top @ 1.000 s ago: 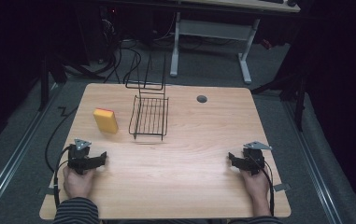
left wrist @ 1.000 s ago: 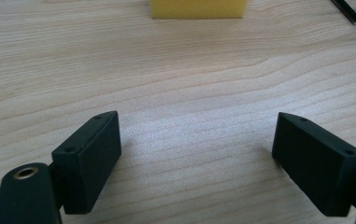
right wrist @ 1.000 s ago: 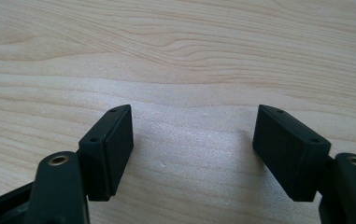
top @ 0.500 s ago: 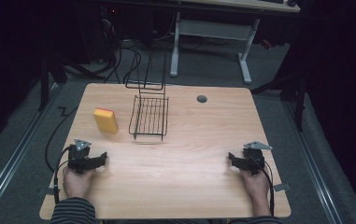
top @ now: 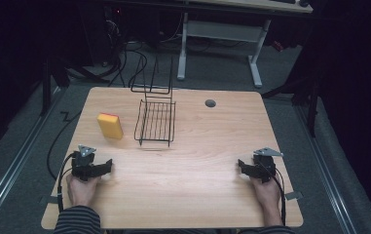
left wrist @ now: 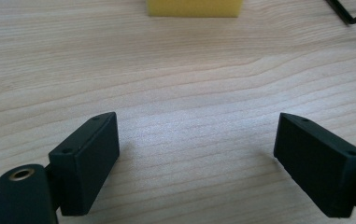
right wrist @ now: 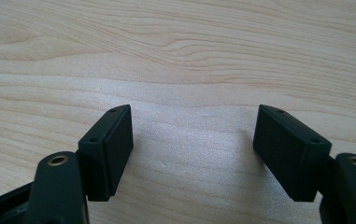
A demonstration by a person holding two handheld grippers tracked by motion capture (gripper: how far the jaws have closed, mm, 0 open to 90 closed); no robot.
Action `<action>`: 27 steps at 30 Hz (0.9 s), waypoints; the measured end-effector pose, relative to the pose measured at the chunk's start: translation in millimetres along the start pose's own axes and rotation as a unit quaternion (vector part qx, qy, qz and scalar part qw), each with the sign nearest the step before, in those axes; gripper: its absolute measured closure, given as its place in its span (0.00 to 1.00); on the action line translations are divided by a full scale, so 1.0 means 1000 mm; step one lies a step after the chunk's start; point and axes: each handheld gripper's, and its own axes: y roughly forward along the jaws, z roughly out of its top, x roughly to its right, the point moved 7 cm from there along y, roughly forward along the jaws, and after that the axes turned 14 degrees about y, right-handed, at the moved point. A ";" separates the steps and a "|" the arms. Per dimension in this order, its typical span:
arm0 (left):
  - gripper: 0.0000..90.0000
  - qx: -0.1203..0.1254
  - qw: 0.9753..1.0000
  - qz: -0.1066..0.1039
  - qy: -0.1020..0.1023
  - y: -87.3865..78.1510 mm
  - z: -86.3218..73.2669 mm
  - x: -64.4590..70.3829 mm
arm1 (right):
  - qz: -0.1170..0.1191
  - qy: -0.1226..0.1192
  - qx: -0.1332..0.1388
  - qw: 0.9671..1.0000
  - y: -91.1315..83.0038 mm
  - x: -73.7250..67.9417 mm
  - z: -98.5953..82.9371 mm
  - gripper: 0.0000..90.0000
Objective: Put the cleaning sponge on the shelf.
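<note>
Both tongs [top: 106, 167] [top: 241, 167] unmoved, agape.

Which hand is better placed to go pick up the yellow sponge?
Probably the left. The left gripper rests open on the table just below the yellow sponge, which lies straight ahead between its fingers. The right gripper sits far across the table.

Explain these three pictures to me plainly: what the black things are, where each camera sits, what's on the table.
A person sits at a wooden table with a hand-held pair of tongs in each hand: the left tongs and the right tongs. One camera looks down from above. The other two ride on the tongs and look along their black jaws, which stand open over bare wood and hold nothing. On the table lie a yellow sponge and a black wire rack, apart from each other. The sponge lies ahead of the left tongs.
</note>
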 end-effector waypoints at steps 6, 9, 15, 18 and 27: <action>0.16 0.020 1.000 0.001 -0.006 -0.011 0.006 0.000 | 0.000 -0.001 0.000 1.000 0.000 0.000 0.000 0.32; 0.16 0.049 0.998 -0.015 -0.028 -0.023 0.013 -0.001 | 0.000 -0.001 0.000 1.000 0.000 0.000 0.000 0.32; 0.14 0.059 0.998 -0.019 -0.029 -0.032 0.020 -0.002 | 0.000 -0.001 0.000 1.000 0.000 0.000 0.000 0.32; 0.14 0.061 0.998 -0.014 -0.025 -0.036 0.024 -0.004 | -0.001 -0.001 -0.001 1.000 0.000 0.000 0.000 0.32; 0.04 0.082 0.996 -0.006 -0.029 -0.043 0.039 -0.008 | -0.001 -0.001 -0.001 1.000 0.000 0.000 0.000 0.32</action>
